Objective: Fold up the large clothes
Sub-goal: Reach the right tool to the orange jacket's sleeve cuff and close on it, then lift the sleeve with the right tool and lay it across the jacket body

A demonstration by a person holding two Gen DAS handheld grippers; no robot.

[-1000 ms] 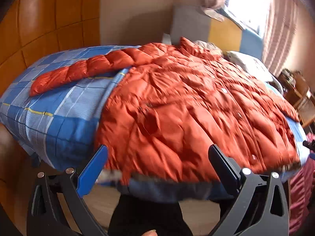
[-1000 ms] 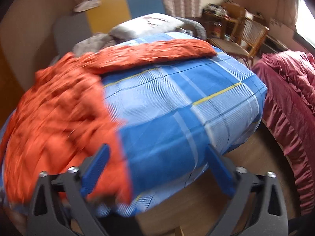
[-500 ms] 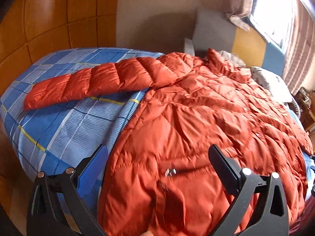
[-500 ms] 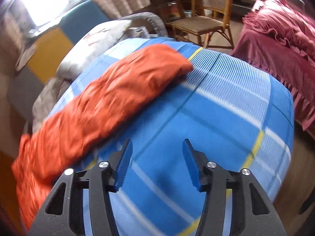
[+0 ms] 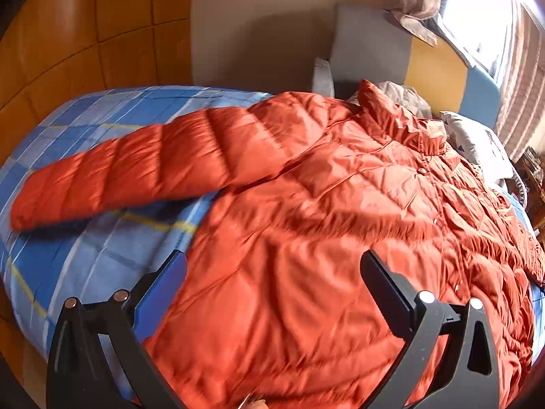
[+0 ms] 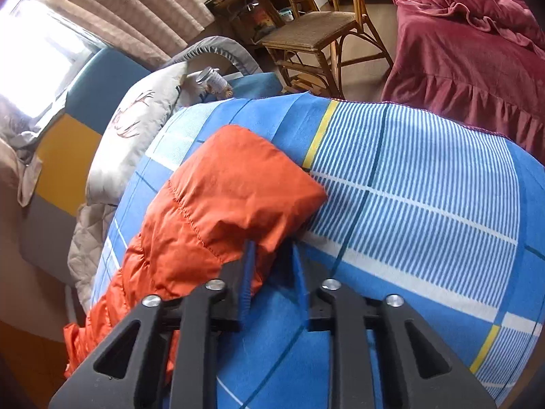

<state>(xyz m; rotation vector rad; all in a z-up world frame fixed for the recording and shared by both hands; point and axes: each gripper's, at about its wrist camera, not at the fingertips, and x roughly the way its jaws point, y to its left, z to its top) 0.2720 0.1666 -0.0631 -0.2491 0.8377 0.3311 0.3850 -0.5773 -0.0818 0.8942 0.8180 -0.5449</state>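
An orange quilted puffer jacket [image 5: 323, 225] lies spread front-up on a bed with a blue checked sheet [image 5: 85, 266]. One sleeve [image 5: 136, 163] stretches out to the left. My left gripper [image 5: 272, 266] is open and empty, hovering over the jacket's lower body. In the right wrist view, the other sleeve's cuff end [image 6: 231, 191] lies on the sheet [image 6: 425, 211]. My right gripper [image 6: 272, 248] has its jaws closed down on the near edge of that cuff.
A pillow [image 6: 136, 136] and grey quilt lie at the bed's head by a yellow, grey and blue headboard [image 5: 436, 71]. A wicker chair [image 6: 320, 30] and a maroon-covered bed [image 6: 477, 51] stand beyond. Wooden wall panels [image 5: 68, 44] are on the left.
My left gripper has moved up over the jacket body, staying open. My right gripper has moved to the sleeve cuff and narrowed from wide open to closed on it.
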